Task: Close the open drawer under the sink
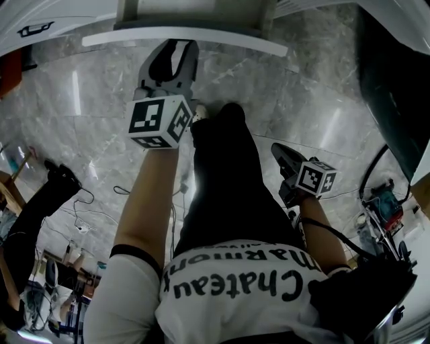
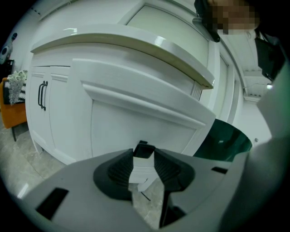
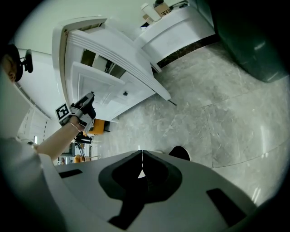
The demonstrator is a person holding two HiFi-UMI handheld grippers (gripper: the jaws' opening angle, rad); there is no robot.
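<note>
Jaws of left gripper (image 2: 144,158) apart, nothing between the pads. White drawer front (image 2: 145,120) lies directly ahead, near, standing out from the cabinet under the countertop (image 2: 122,43). Right gripper (image 3: 142,154) clenched and empty, aimed at marble floor (image 3: 217,113), well apart from drawer.

Bathroom-type setting, apparently used as a working or recording space. A white vanity cabinet (image 2: 136,118) with panelled fronts is seen under an overhanging countertop (image 2: 136,43); black door handles (image 2: 43,95) are fitted at the cabinet's left end. Bottles (image 3: 152,9) are noted on top of the cabinet. Grey marble-patterned floor tiles (image 1: 302,101) are laid in front of it. Loose cables (image 1: 80,201) and electronic gear (image 1: 383,201) are scattered on the floor well apart from the cabinet.
</note>
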